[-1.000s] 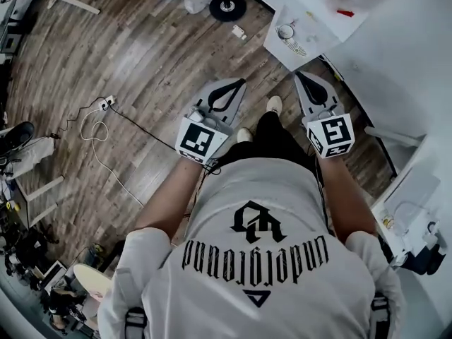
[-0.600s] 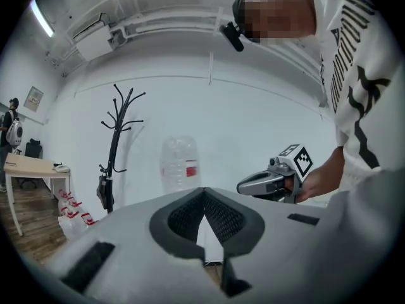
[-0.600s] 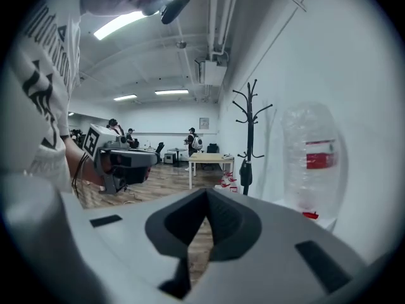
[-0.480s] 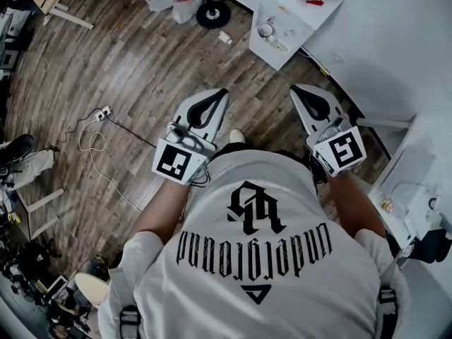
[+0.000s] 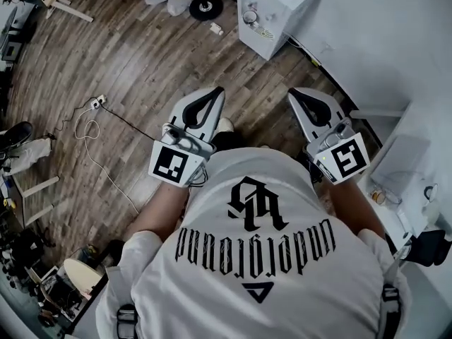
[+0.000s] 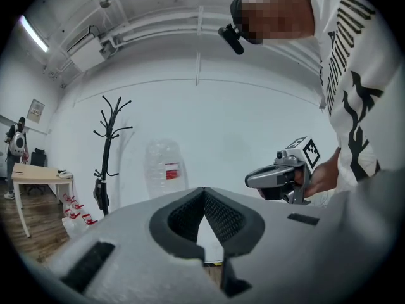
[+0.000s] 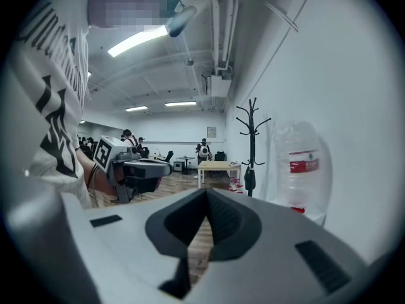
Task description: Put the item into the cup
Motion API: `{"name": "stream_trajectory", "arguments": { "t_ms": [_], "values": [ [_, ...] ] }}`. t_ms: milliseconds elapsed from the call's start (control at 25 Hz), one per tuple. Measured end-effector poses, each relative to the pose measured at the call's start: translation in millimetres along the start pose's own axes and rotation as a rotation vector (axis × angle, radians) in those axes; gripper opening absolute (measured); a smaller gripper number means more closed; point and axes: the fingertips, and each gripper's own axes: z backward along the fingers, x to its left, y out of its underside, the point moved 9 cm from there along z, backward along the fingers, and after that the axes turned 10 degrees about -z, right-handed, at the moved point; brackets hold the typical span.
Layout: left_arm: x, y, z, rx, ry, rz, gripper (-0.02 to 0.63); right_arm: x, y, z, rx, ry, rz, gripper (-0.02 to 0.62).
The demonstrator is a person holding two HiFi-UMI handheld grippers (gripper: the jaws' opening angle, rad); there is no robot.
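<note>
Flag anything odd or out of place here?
Nothing spilled or damaged. Left gripper and right gripper are shut and empty, held over the wooden floor. One stray: a loose cable coiled on that floor at the left.

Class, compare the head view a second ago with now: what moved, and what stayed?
Both claws dropped lower in the picture, toward the person's body: the left claw also drifted left, the right claw barely sideways. The white cabinet slid toward the top edge, so the view shifted too. Nothing was gripped or released; both claws stay shut and empty.
</note>
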Motion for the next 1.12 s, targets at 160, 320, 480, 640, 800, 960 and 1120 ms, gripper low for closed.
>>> {"name": "stream_trajectory", "arguments": {
  "t_ms": [160, 320, 480, 640, 800, 960, 1120],
  "values": [
    [-49.3, -19.3, 16.3, -0.007, -0.02, -0.014, 0.008, 15.6, 6.9, 46.8, -0.014, -0.018, -0.001, 0.005],
    [-92.3, -31.3, 26.5, -0.014, -0.029, -0.035, 0.008, 27.8, 16.9, 83.7, -0.01, -0.04, -0.006, 0.005],
    [-122.1, -39.3, 40.1, -0.015, -0.046, -0.053, 0.008, 37.4, 21.9, 112.9, -0.028, -0.051, 0.002, 0.005],
    [-142.0, -41.6, 50.3, -0.006, -0.063, -0.052, 0.006, 45.3, 24.9, 132.8, -0.038, -0.056, 0.009, 0.005],
    [-148.8, -42.6, 63.2, 0.002, -0.075, -0.048, 0.008, 56.2, 22.5, 140.8, -0.045, -0.065, 0.018, 0.005],
    [-146.8, -47.1, 74.9, -0.01, -0.092, -0.051, 0.008, 67.9, 20.0, 142.3, -0.049, -0.07, 0.025, 0.005],
    [-143.9, -50.6, 84.6, -0.02, -0.104, -0.056, 0.006, 76.5, 16.2, 142.1, -0.067, -0.075, 0.036, 0.005]
  ]
}}
